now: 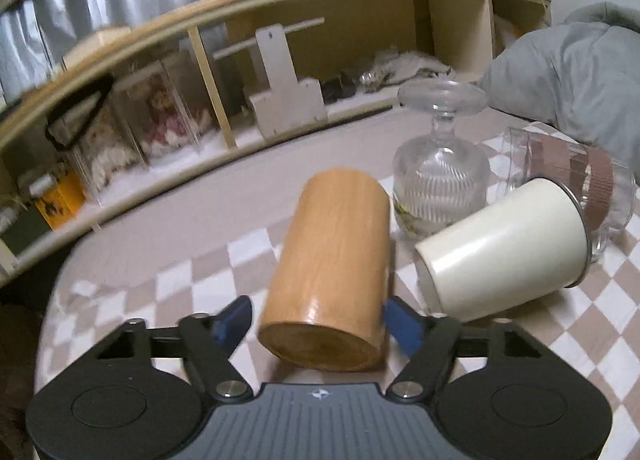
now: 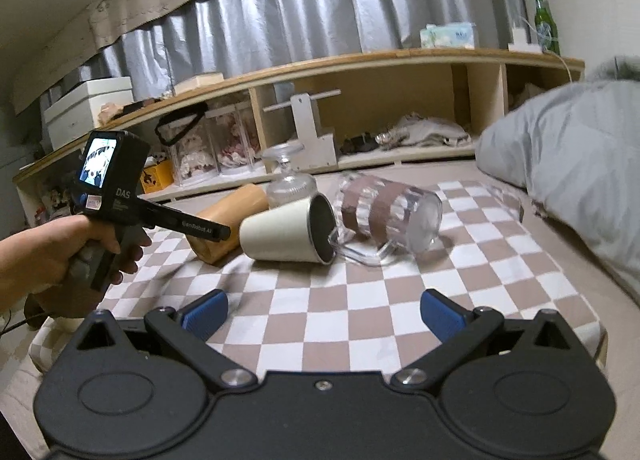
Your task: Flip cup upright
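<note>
Long low wooden shelf unit [image 2: 360,60] with open compartments, against the back wall. Grey pleated curtain [image 2: 280,20] above it. Checked beige-and-white cloth [image 2: 360,292] over a bed. Grey pillow [image 2: 568,140] at the bed's right edge. Dim indoor light.

Your left gripper [image 1: 318,322] is matte black plastic with two round housings, silver pivot screws and a ribbed grey centre plate bearing a small round emblem; its fingers [image 1: 402,324] carry blue pads. Your right gripper [image 2: 323,310] has the same black body, silver screws and blue-padded fingers [image 2: 439,312]. Your bare left hand [image 2: 76,248] grips a black pistol-style handle with a small lit screen and white lettering.
</note>
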Tool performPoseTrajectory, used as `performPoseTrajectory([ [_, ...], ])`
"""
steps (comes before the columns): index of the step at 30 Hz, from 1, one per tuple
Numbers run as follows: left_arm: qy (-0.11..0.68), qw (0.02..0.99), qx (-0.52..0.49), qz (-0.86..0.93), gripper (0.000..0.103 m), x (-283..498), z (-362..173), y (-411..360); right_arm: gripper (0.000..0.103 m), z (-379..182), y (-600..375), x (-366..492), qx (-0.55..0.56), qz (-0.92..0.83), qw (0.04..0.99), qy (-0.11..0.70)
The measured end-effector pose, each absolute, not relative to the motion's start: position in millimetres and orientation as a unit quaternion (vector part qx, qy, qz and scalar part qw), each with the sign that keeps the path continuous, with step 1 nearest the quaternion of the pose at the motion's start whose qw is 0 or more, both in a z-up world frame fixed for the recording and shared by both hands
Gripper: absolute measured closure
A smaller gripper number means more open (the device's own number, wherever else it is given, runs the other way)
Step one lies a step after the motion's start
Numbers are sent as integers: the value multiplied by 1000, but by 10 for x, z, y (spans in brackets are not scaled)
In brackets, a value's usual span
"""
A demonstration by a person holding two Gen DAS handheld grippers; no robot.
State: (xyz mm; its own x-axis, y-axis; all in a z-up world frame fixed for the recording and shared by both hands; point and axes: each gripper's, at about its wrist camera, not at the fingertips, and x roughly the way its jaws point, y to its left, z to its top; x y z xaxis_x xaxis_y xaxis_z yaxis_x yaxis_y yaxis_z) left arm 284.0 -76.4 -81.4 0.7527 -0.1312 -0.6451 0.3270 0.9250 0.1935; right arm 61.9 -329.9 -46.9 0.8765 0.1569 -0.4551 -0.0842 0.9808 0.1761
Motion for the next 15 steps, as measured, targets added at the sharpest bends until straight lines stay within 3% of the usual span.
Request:
performPoseTrajectory([
  [15, 405, 908, 95, -44, 33, 1983, -678, -602, 0, -552, -3380, 700, 109, 34, 952, 286],
])
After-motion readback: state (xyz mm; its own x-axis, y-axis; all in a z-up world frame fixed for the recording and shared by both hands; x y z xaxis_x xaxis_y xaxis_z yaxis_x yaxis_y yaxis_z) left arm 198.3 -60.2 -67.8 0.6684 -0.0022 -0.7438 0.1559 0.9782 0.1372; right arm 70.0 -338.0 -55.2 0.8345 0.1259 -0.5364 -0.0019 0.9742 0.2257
